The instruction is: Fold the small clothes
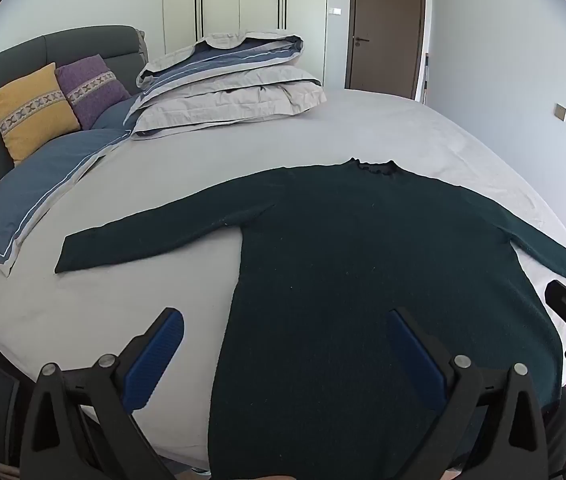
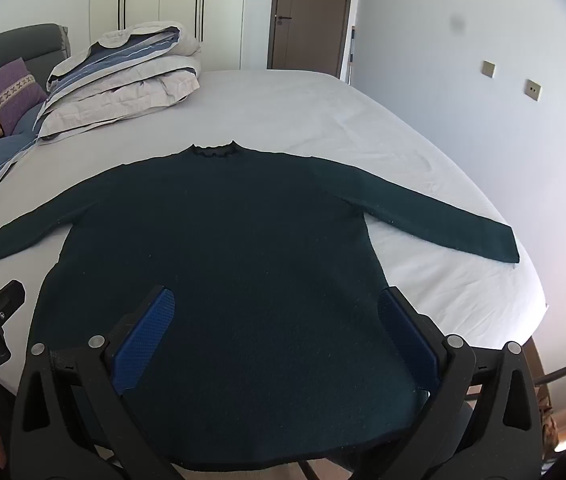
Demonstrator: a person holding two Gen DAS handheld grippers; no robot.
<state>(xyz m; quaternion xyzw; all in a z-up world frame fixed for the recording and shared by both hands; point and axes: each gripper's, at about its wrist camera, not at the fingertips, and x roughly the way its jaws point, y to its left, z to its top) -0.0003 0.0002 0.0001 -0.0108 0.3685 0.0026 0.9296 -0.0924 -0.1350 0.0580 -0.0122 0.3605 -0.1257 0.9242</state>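
Right wrist: sweater (image 2: 219, 248) flat on bed (image 2: 303, 112); both hand-held grippers (image 2: 277, 340) (image 1: 287, 354) released.

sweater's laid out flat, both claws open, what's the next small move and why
Probably move the left claw out to the left sleeve cuff and close on it, to fold that sleeve across the body. The dark green sweater lies flat on the bed with both sleeves spread, and the right claw is open too, holding nothing.
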